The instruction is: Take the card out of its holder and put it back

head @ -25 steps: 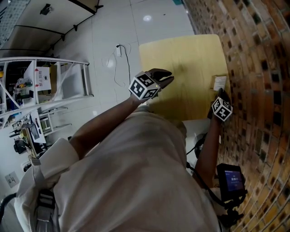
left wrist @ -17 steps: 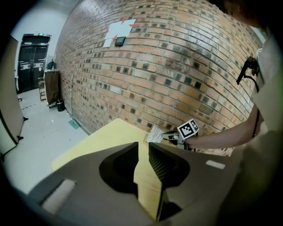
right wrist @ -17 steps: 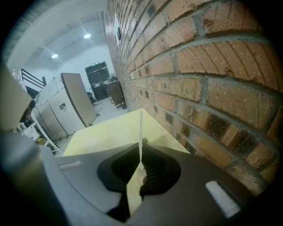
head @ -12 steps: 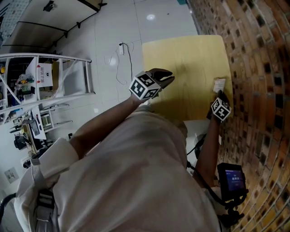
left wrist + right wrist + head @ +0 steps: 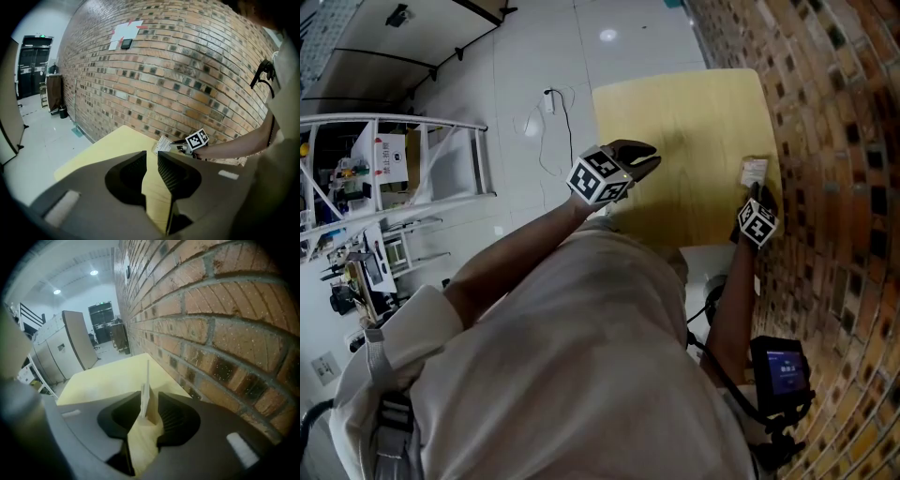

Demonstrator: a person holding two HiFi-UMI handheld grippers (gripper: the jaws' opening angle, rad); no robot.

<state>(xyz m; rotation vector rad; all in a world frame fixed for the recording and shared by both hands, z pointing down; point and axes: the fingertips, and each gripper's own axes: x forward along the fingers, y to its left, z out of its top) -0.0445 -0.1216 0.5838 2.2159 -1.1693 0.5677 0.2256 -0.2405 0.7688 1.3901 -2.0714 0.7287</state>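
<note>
Yellow worktop beside a brick wall. The right gripper has just been opening, fingers released around the upright card at the wall-side edge. This view shows it edge-on, the head view its face. The left gripper is slightly parted, empty.

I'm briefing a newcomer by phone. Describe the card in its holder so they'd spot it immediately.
Find the yellow table against the brick wall. At its wall-side edge a small holder carries a thin white card standing upright, the only white sheet on that tabletop.
</note>
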